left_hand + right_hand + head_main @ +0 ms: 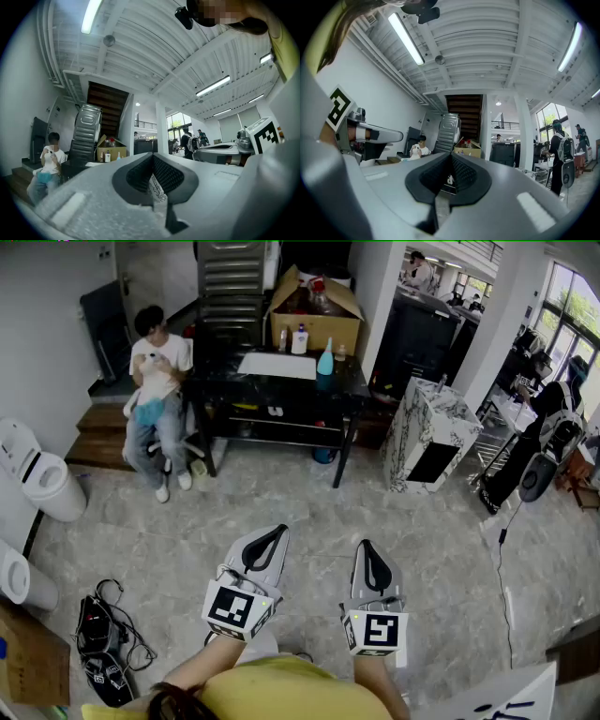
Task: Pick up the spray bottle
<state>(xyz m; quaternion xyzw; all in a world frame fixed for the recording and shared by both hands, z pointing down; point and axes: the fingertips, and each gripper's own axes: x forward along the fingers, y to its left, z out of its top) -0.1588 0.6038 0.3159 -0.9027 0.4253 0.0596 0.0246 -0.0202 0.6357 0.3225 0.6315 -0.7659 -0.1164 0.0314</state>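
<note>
1. Head view: the left gripper (277,532) and the right gripper (367,547) are held side by side at the near edge of the scene, over the marble floor (309,493), both pointing toward the far side.
2. Left gripper view: jaws clenched, the dark pads meet at the tip, nothing between them.
3. Right gripper view: jaws likewise pressed together, nothing held.
4. The teal spray bottle (325,363) stands upright on the black table (349,386) at the far side of the room, toward the table's right end, well apart from both grippers.
5. On the same table: a white sheet (277,365) just left of the bottle, a white bottle (299,339) and an open cardboard box (314,320) behind it.
6. A seated person (157,381) is at the table's left end, holding something white.
7. A marble-patterned pedestal (427,432) stands right of the table.
8. A tangle of cables and dark devices (103,638) lies on the floor at near left.
</note>
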